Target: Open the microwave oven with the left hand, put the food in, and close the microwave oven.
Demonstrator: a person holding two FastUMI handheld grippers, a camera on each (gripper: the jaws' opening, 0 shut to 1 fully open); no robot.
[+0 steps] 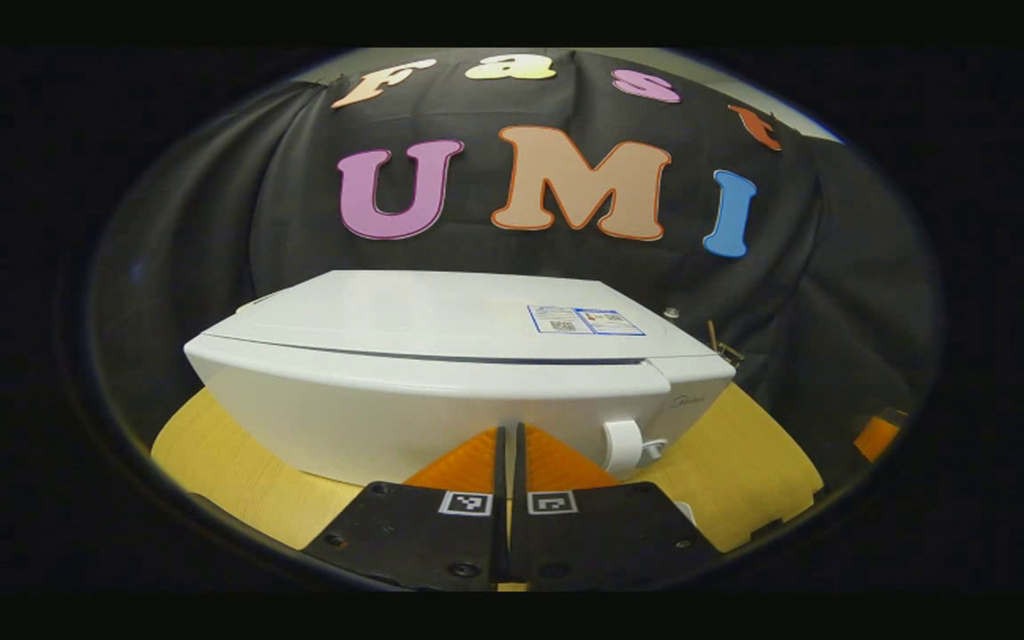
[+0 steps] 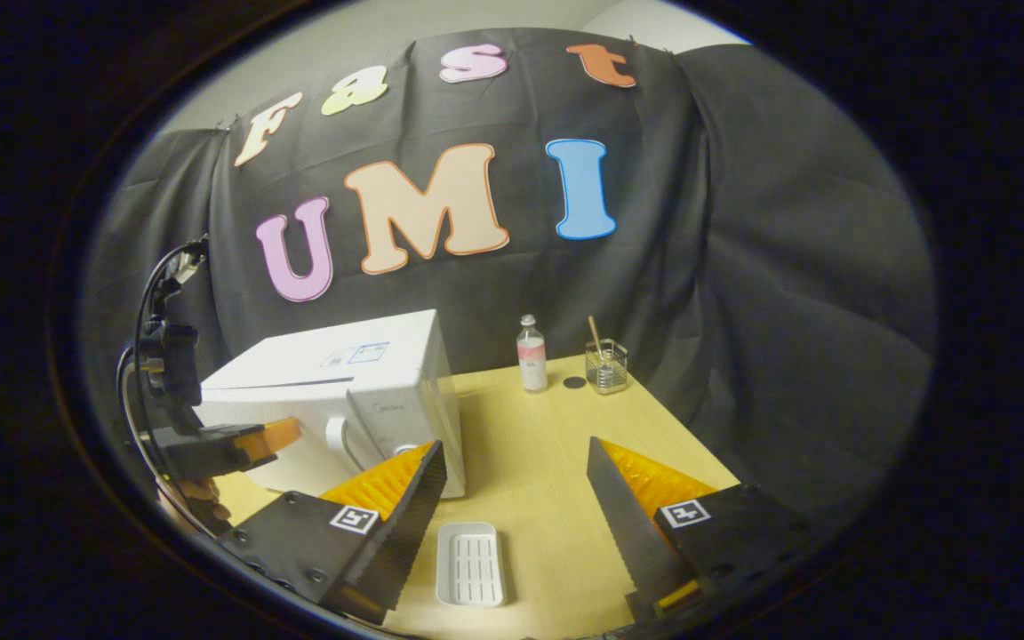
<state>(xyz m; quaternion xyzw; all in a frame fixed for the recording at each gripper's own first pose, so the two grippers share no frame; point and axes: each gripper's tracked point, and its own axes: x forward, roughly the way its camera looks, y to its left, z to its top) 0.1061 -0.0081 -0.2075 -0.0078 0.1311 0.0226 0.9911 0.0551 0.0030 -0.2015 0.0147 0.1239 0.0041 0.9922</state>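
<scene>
pale wood tabletop runs back to a black cloth wall, and the white microwave oven stands on it with its door flush and closed in both views, so the first step looks not yet done. in the left gripper view the left hand-held gripper is clenched, its fingers pressed together on nothing, pointing at the oven's front with the white door handle just off at about 3 o'clock from the tips. in the right gripper view the right hand-held gripper is released, fingers spread wide and grasping nothing, hanging above a small white tray that lies on the tabletop at 6 o'clock; the tray looks bare, though it is too small to be sure, and i can't tell what the food is meant to be. a small bottle and a clear glass cup with a stick in it stand near the back edge at 12 o'clock. judging by this, everything is left: opening, loading, closing.
</scene>
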